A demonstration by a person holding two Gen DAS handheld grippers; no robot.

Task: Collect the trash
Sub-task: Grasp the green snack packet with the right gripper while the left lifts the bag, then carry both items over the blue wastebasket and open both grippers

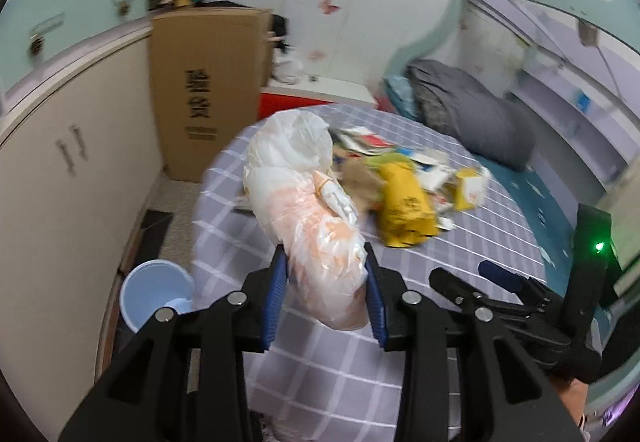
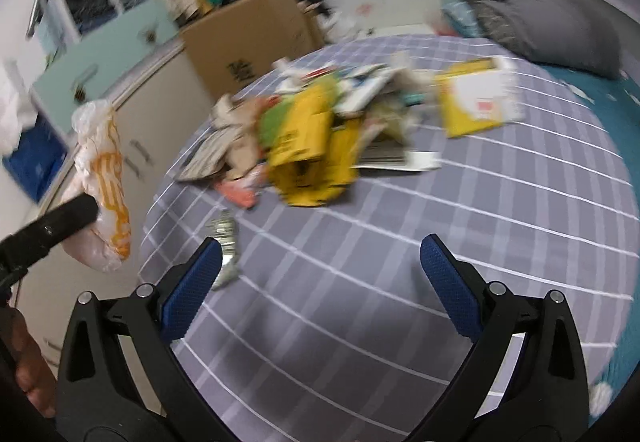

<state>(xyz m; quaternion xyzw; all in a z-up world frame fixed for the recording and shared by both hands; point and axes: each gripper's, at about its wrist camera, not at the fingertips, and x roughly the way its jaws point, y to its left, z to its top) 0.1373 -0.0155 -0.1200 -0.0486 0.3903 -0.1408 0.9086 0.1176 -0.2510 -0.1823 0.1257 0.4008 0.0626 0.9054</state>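
A crumpled white-and-orange plastic bag (image 1: 324, 242) is being clamped in the left gripper (image 1: 326, 274); the right gripper (image 2: 320, 262) is being held open, empty, above the checked bedspread (image 2: 480, 222).

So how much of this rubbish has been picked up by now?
Little looks done yet. In hand: the left gripper is shut on a crumpled white and orange plastic bag, lifted off the checked bedspread. The right gripper is open and holds nothing. Left: the yellow cartons and paper scraps pile. The pale blue round bin waits nearby.
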